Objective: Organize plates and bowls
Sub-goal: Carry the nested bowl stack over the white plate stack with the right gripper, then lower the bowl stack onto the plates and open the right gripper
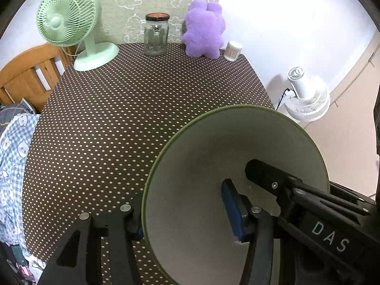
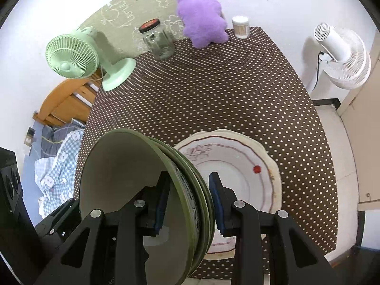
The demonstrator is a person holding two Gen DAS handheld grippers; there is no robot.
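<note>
A stack of green-rimmed bowls [image 2: 123, 173] with cream insides is held tilted on edge above the table. My right gripper [image 2: 188, 201] is shut on the stack's rim, one blue pad inside, one outside. My left gripper [image 1: 185, 216] straddles the rim of the same bowls [image 1: 235, 147], one finger outside, its blue-padded finger [image 1: 231, 209] inside; the jaws stand wide apart. The right gripper's black finger [image 1: 280, 182] shows inside the bowl. A white floral plate [image 2: 237, 166] lies flat on the dotted tablecloth to the right of the bowls.
At the table's back stand a green desk fan [image 1: 71, 26], a glass jar [image 1: 155, 35], a purple plush toy [image 1: 204, 30] and a cotton-swab tub [image 1: 234, 51]. A white floor fan [image 1: 306, 95] stands right; a wooden chair [image 1: 28, 73] and checked cloth are left.
</note>
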